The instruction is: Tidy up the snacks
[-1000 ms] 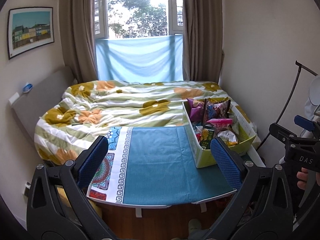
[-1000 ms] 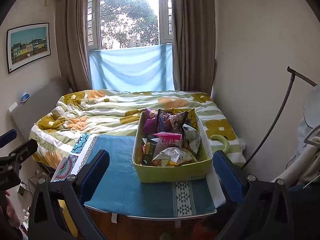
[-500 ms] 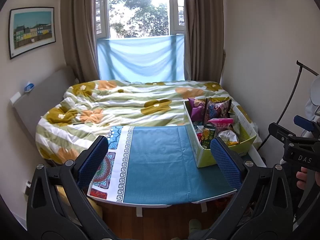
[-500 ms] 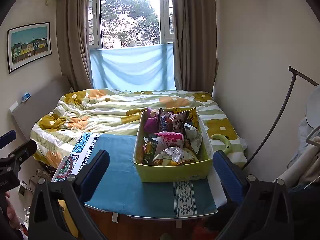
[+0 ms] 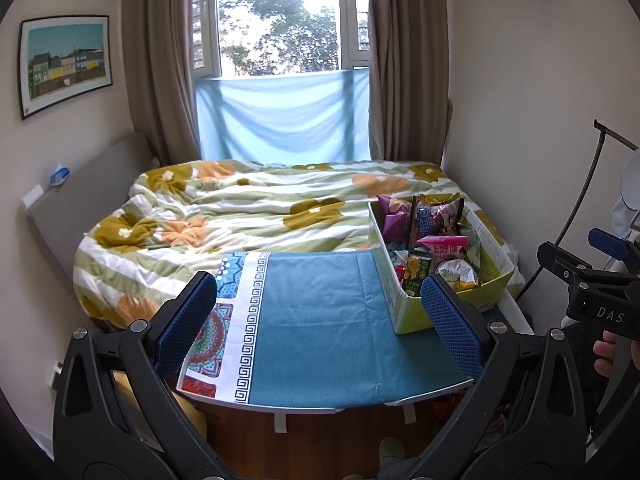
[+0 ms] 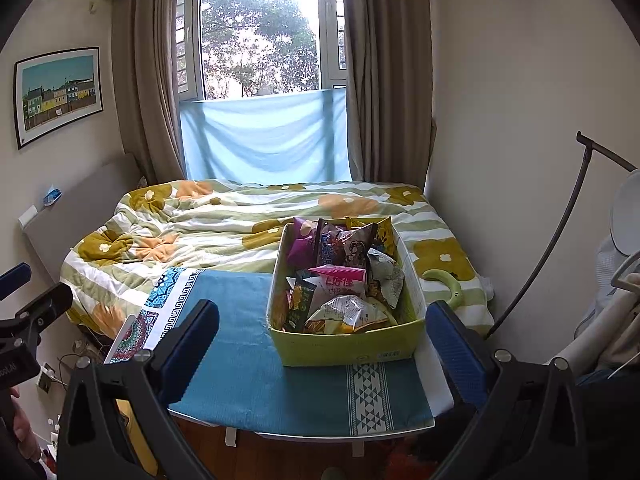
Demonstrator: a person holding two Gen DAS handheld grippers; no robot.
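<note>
Where a teal-clothed table (image 6: 248, 376) meets the floral bed (image 5: 248, 216), green snack box (image 6: 344, 346) at right (packet print unreadable), "DAS" on right gripper (image 6: 322, 342), left gripper (image 5: 318, 326) likewise spread wide, empty.

Daylight comes through a window (image 5: 280, 20) straight ahead, flanked by brown curtains (image 5: 160, 60), its lower part covered by a pale blue sheet (image 5: 280, 116). Beneath it a bed with a floral quilt (image 5: 240, 208) fills the space between cream walls. A framed picture (image 5: 64, 64) hangs left. Wooden floor (image 5: 340, 432) shows below.
</note>
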